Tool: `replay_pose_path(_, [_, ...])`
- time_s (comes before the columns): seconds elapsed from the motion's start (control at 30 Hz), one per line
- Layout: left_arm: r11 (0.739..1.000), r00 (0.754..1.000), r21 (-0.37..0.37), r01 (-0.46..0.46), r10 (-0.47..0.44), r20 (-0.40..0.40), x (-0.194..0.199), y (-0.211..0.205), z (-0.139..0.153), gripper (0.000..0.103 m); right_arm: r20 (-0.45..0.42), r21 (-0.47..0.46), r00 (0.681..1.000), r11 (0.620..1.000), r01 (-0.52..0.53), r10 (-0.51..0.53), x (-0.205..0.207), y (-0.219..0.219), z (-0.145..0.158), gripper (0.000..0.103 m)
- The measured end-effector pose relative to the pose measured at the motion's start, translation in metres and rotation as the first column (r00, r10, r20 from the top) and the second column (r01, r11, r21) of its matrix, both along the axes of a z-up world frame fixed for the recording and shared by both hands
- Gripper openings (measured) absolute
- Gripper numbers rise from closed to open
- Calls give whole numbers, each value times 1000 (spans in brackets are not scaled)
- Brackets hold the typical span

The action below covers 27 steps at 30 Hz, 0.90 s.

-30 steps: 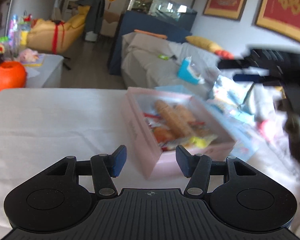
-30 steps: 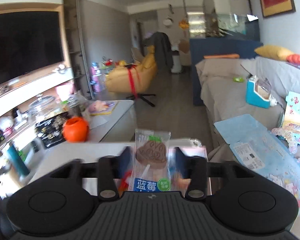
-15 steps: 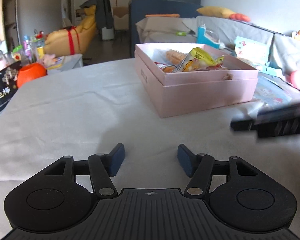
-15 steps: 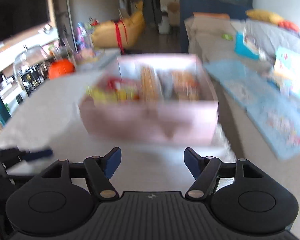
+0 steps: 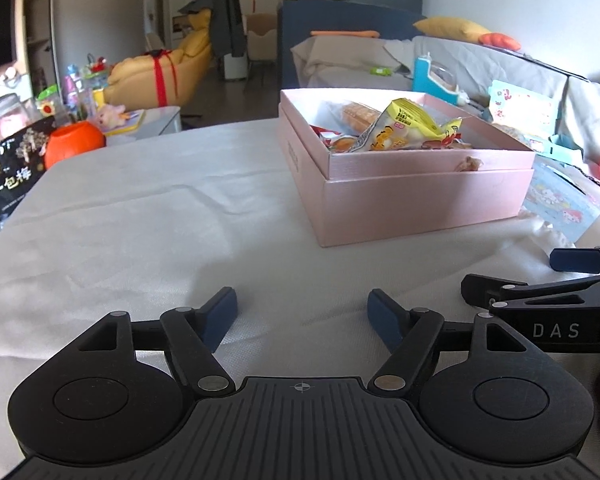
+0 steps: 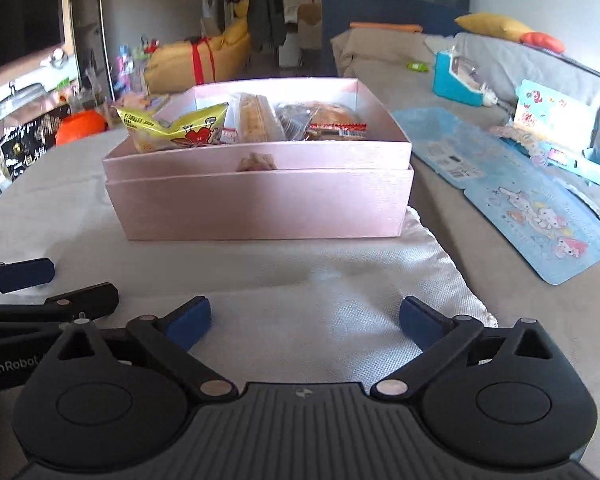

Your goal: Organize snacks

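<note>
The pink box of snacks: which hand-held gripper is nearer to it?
Right, though only slightly. The right hand-held gripper faces the pink box head-on; the left hand-held gripper sits off its left corner.

The left gripper [image 5: 302, 314] sits low and angled downward, its blue-padded fingers [image 5: 220, 314] spread apart with nothing between them — the jaws have just been opening. The right gripper [image 6: 305, 322] is tilted down likewise, its fingers [image 6: 190, 320] splayed wider still and empty — its jaws too have just been opening. The two sit side by side: each gripper's black linkage and one blue pad show at the edge of the other's view.
</note>
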<state>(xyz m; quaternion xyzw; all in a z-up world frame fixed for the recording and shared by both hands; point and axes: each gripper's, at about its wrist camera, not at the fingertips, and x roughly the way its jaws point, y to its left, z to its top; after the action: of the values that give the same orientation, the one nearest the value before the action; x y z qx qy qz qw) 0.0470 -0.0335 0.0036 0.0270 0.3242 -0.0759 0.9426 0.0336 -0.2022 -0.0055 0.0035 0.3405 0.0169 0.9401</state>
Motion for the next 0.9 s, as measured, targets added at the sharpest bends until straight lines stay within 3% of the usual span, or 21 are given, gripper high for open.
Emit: replay_pose_path(0.9, [1000, 1000, -2, 0, 0, 0, 0, 0, 0, 78, 3, 2, 1000, 1000, -4, 4, 2, -2, 1, 102])
